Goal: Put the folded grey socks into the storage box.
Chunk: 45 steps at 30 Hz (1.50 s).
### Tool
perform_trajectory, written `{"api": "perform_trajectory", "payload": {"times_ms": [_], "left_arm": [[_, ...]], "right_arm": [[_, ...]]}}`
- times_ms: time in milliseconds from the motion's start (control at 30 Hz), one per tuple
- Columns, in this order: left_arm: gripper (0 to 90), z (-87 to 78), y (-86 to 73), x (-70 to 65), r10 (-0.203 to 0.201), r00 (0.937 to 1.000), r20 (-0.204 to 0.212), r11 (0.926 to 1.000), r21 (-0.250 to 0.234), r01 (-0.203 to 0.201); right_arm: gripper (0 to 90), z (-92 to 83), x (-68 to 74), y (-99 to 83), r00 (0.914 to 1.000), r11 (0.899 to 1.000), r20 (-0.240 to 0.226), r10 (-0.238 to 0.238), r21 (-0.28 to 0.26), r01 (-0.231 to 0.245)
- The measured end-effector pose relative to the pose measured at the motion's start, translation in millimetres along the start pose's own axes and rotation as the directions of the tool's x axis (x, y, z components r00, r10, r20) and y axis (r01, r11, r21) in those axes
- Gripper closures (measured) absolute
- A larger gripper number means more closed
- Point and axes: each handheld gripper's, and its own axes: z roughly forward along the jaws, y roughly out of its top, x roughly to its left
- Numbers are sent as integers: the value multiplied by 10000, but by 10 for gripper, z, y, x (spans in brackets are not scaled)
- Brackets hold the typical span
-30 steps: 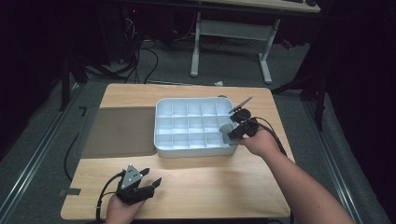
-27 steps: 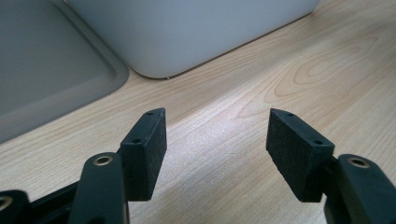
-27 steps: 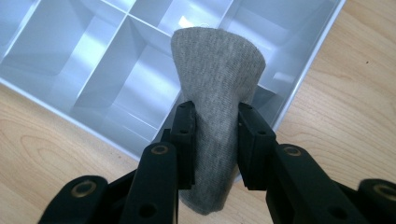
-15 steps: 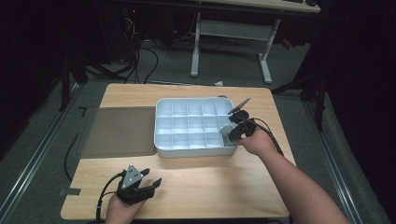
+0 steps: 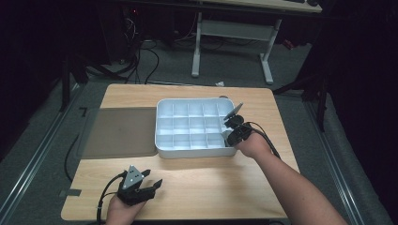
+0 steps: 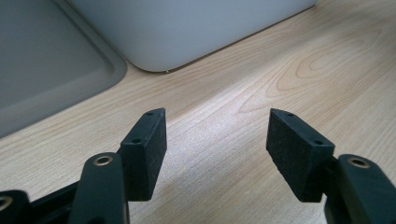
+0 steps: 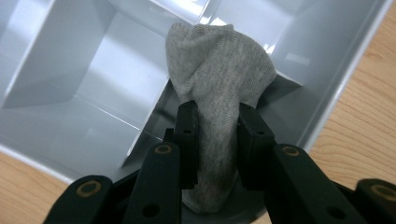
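The right gripper [image 7: 217, 123] is pinching a grey sock [image 7: 219, 79] over the white tray [image 5: 162, 140], while the left gripper [image 6: 217, 144] is resting released above the table [image 6: 280, 70].

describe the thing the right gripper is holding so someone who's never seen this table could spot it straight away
Start at the white divided tray in the middle of the wooden table, then go to its near right corner, where the right gripper reaches in. Pinched between its black jaws is a bunched grey knitted sock. It is the only soft, fabric thing among hard plastic compartments.
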Motion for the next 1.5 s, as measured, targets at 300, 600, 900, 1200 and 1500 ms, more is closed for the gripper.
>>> {"api": "perform_trajectory", "payload": {"times_ms": [300,600,900,1200,1500], "left_arm": [[386,5,0,7,-18,10000,4,10000,16,18],[386,11,-3,9,0,10000,29,10000,78,-1],[387,16,-2,4,20,10000,79,9999,148,-21],[386,27,-6,-12,62,9999,95,9999,151,-63],[387,26,-7,-11,57,9999,96,9999,163,-59]], "right_arm": [[732,88,5,24,9993,9991,97,-369,230,366],[727,133,14,36,9986,9979,138,-507,416,501],[627,31,2,67,9986,9977,-141,-519,428,524],[771,-314,4,67,9980,9986,-399,-493,153,500],[900,-120,22,7,9990,9946,-39,-439,938,441]]}}
